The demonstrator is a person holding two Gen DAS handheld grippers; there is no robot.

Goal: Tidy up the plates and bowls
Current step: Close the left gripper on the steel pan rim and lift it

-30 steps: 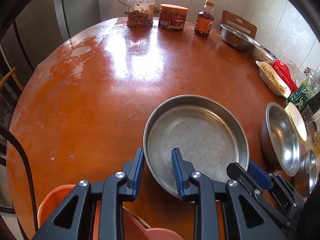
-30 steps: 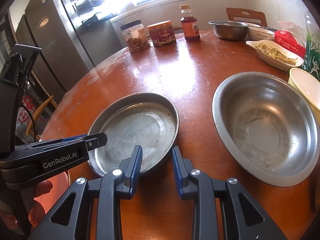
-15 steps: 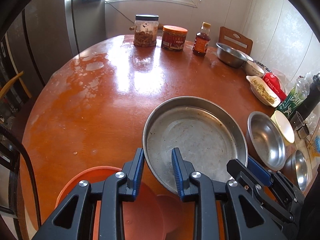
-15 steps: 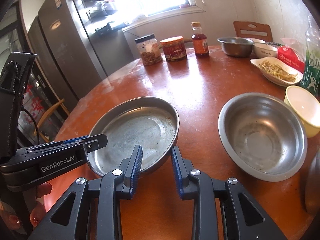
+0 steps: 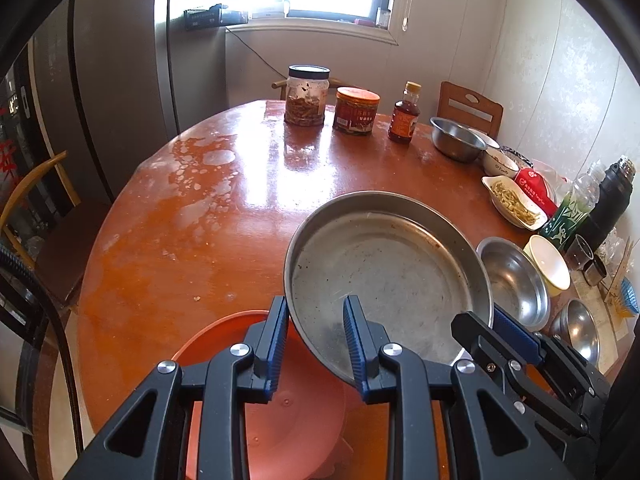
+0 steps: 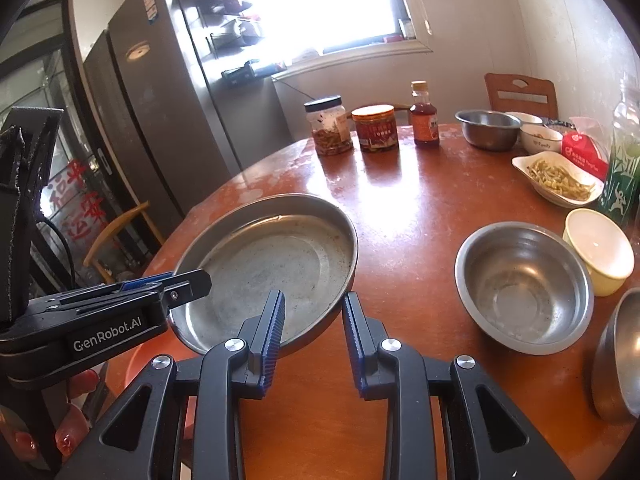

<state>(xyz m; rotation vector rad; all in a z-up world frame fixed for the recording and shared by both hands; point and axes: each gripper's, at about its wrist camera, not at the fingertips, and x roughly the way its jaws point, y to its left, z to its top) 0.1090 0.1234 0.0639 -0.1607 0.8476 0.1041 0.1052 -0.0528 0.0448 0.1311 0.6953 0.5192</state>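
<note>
A large steel plate (image 5: 384, 276) is held up off the round orange table (image 5: 224, 216), gripped on two sides of its rim. My left gripper (image 5: 314, 344) is shut on its near left rim; my right gripper (image 6: 314, 328) is shut on its near right rim. The plate also shows in the right wrist view (image 6: 272, 264). An orange-pink plastic basin (image 5: 280, 412) sits below the plate at the table's near edge. A steel bowl (image 6: 524, 288), a cream bowl (image 6: 600, 248) and another steel bowl (image 6: 618, 356) stand to the right.
At the far side stand a jar (image 5: 307, 95), an orange-lidded tin (image 5: 357, 111), a sauce bottle (image 5: 405, 114), a steel bowl (image 5: 458, 138) and a white dish of food (image 5: 514, 202). Bottles (image 5: 576, 208) and a red packet sit at the right edge. A fridge stands to the left.
Both grippers have risen together with the steel plate; it has come off the table and now hangs over the orange basin, which shows more fully.
</note>
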